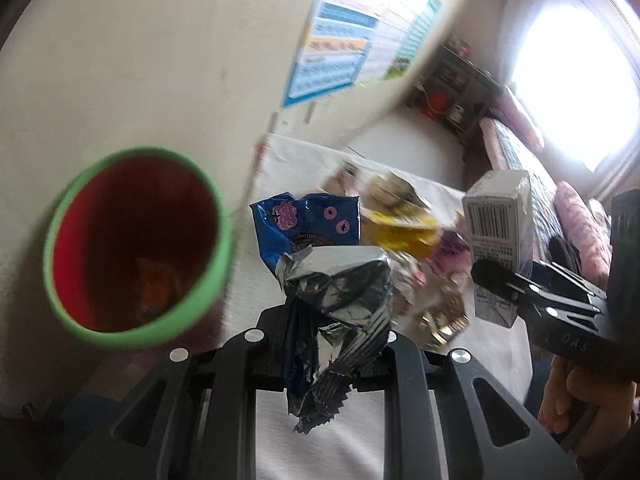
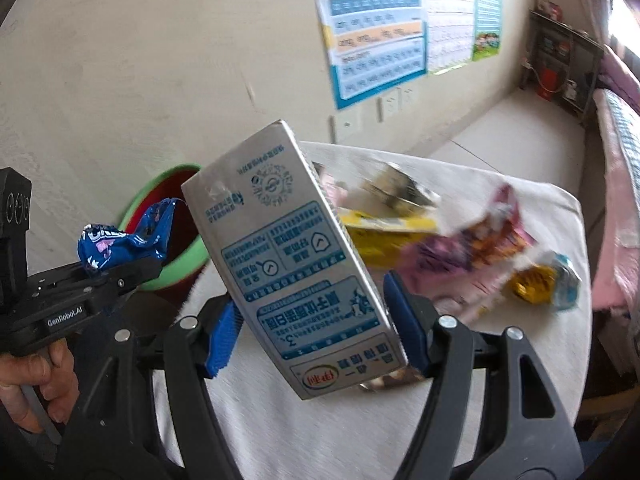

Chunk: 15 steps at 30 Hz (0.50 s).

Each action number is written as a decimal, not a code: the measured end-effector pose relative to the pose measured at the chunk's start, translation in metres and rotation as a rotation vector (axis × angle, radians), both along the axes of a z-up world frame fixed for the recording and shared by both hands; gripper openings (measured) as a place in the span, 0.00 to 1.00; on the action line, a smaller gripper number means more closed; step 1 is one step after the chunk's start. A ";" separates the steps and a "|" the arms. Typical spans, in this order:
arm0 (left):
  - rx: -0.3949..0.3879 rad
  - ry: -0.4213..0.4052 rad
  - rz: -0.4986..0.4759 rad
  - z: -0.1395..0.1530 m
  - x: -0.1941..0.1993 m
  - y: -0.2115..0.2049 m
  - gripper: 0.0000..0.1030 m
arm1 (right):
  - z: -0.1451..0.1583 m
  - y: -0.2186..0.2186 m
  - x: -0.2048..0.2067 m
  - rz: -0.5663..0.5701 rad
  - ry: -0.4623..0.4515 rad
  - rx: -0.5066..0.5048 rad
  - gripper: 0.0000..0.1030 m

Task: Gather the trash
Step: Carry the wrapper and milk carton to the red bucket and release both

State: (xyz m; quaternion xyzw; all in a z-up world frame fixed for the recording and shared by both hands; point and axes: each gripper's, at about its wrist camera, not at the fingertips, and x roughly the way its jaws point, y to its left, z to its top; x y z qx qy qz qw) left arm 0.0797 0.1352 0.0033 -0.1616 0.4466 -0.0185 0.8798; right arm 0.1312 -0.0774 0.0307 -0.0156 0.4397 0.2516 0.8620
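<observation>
the left hand-held gripper (image 1: 332, 344) is clamping a crumpled blue cookie wrapper (image 1: 320, 280), its silver inside showing, held up off the desk (image 1: 304, 432). the right hand-held gripper (image 2: 316, 344) is pinching a silver milk carton (image 2: 288, 256) between its blue pads (image 2: 222, 340), the carton tilting and upside down, also raised above the desk. a hand (image 2: 32, 384) is gripping the left tool's handle at the edge of the right view. just beyond the wrapper, to the left, a red bin with a green rim (image 1: 136, 248) is standing beside the desk, some scraps lying at its bottom. on the white desk farther back, more blurred wrappers (image 2: 452, 236) are lying in a loose heap, yellow, pink and gold. behind everything, a pale wall is carrying a colourful poster (image 2: 376, 28).
</observation>
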 end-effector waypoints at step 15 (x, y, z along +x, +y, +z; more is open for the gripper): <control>0.022 -0.032 0.179 0.019 -0.004 0.121 0.17 | 0.002 0.134 0.027 0.177 0.036 0.083 0.64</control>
